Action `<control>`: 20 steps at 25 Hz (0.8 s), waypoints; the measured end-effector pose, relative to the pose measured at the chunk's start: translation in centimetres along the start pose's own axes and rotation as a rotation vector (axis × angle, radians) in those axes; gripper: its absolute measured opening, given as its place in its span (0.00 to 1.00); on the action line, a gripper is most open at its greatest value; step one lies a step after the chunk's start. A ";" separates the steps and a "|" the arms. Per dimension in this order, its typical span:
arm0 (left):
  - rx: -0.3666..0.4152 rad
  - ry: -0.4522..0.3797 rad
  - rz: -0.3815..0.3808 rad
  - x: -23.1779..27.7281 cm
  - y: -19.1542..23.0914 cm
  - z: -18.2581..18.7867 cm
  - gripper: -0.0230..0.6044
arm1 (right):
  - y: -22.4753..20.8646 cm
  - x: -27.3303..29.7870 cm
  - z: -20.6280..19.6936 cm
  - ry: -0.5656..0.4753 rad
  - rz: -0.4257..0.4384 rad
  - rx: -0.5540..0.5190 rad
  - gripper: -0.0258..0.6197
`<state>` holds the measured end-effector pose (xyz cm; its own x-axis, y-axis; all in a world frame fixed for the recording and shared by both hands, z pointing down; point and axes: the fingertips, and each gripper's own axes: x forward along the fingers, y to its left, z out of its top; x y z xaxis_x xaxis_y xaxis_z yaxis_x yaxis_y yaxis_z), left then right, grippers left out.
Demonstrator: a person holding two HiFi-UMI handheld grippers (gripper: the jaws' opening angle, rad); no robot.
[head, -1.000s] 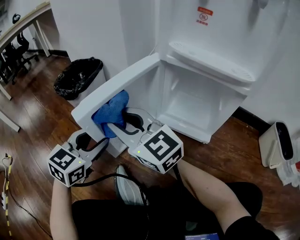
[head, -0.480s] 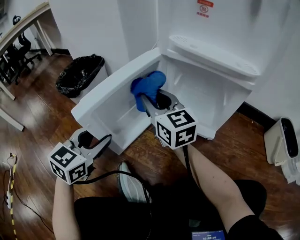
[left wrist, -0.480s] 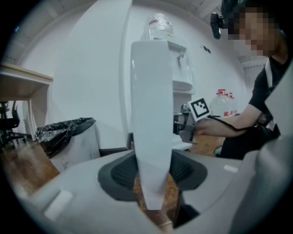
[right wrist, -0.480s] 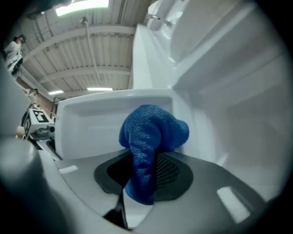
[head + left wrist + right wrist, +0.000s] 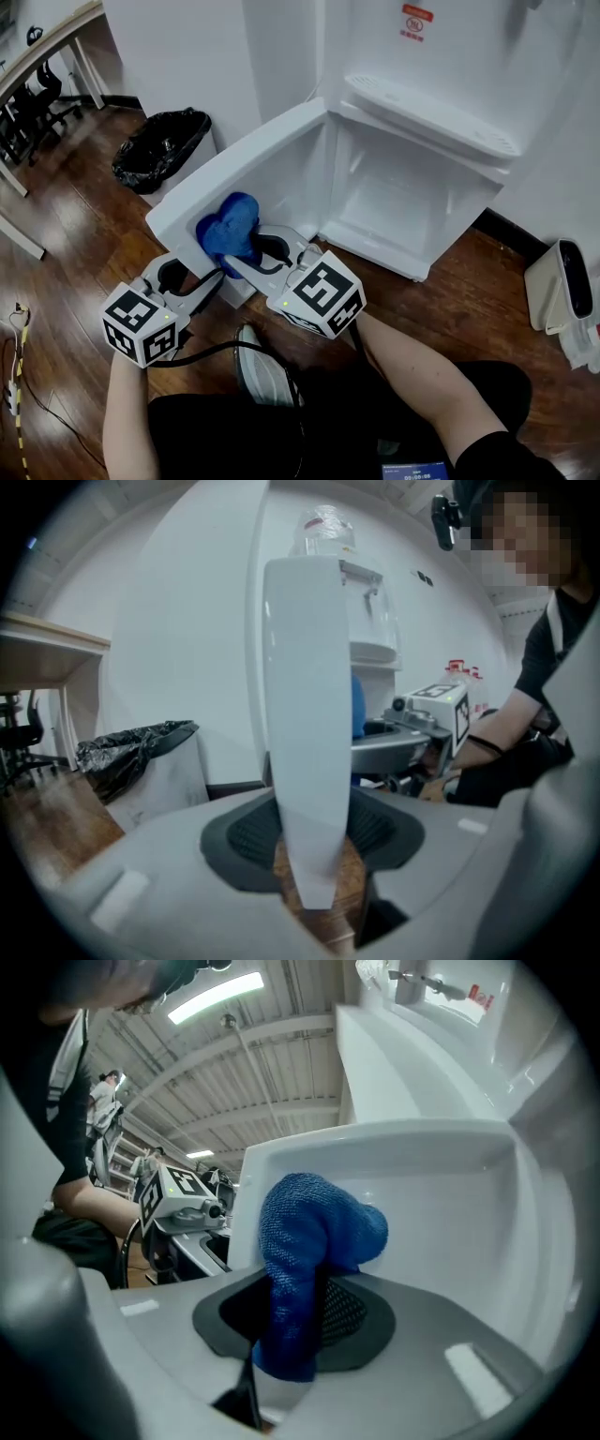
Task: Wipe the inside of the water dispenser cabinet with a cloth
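Blue nubby terry cloth (image 5: 229, 232) is sitting bunched in a rounded wad, with the right gripper (image 5: 251, 251) clamping it between ribbed black pads (image 5: 354, 1309). It is lying at the smooth, recessed inner face of the white plastic cabinet door (image 5: 246, 155), outside the open water dispenser cabinet (image 5: 403, 202). The left gripper (image 5: 190, 278) is pinching the door's free edge.

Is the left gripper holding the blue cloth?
No, the left gripper clamps the cabinet door; the blue cloth is gripped by the right gripper.
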<state>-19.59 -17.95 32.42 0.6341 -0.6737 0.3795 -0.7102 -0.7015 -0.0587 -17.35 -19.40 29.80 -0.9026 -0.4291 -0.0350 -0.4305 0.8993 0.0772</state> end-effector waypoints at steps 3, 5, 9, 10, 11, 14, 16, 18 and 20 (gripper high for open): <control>0.004 0.004 -0.001 0.0 0.0 0.0 0.34 | -4.9 -1.6 -0.6 0.029 -0.159 -0.071 0.21; 0.006 0.005 -0.005 0.0 0.0 0.0 0.34 | -9.5 -3.3 -2.1 0.072 -0.324 -0.042 0.21; 0.005 0.003 -0.008 0.0 -0.1 0.0 0.34 | -15.7 -6.6 -4.6 0.128 -0.514 0.082 0.21; 0.006 0.002 -0.007 0.0 -0.1 0.0 0.34 | -16.1 -6.9 -4.7 0.119 -0.516 0.105 0.21; 0.008 0.001 -0.007 0.1 0.0 0.0 0.34 | -16.0 -6.8 -4.8 0.112 -0.514 0.124 0.21; 0.007 0.003 -0.002 0.0 0.1 -0.2 0.34 | -12.6 -4.8 -5.1 0.116 -0.451 0.129 0.21; 0.005 0.009 0.009 0.1 0.2 -0.4 0.34 | -8.6 -2.8 -5.1 0.118 -0.357 0.098 0.21; 0.004 0.014 0.021 0.3 0.3 -0.5 0.34 | -4.4 -1.1 -5.3 0.122 -0.250 0.072 0.21; 0.004 0.016 0.027 0.3 0.4 -0.5 0.34 | -0.3 0.3 -5.6 0.131 -0.126 0.048 0.21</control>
<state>-19.83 -18.31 33.03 0.6098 -0.6885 0.3926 -0.7256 -0.6842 -0.0729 -17.52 -20.23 35.33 -0.8352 -0.5427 0.0890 -0.5422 0.8396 0.0327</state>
